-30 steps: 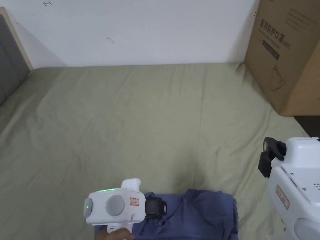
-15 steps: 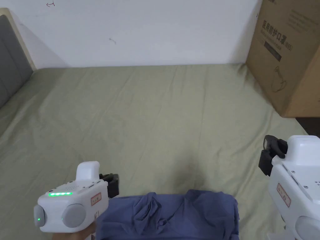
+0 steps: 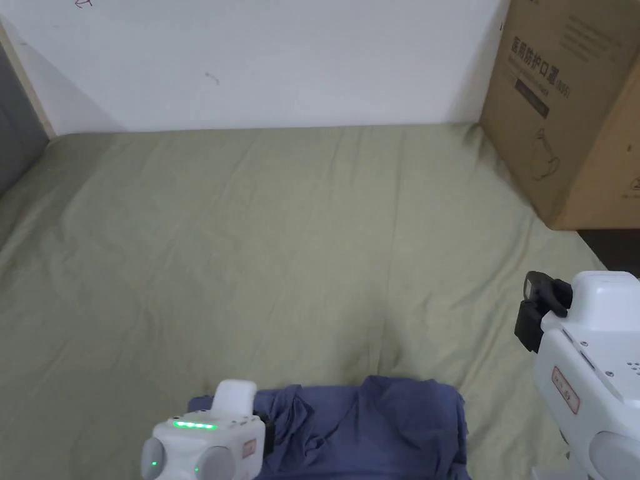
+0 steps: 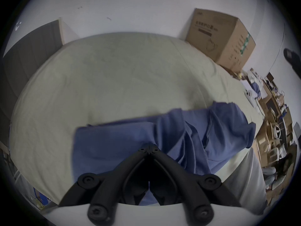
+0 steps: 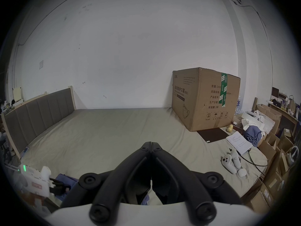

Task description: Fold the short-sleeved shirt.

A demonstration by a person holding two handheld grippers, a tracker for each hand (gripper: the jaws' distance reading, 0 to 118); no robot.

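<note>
The shirt (image 3: 369,425) lies bunched on the bed's (image 3: 250,250) near edge; both grippers, left (image 4: 149,149) and right (image 5: 151,144), are closed on nothing; next, a hem must be gripped and spread

Shirt (image 3: 375,431) cut by bottom edge

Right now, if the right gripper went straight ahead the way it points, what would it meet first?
The right gripper, jaws closed, points across the green bed sheet toward the white wall. The way looks free up to that wall; the cardboard box sits off to its right, though depth is uncertain.
</note>
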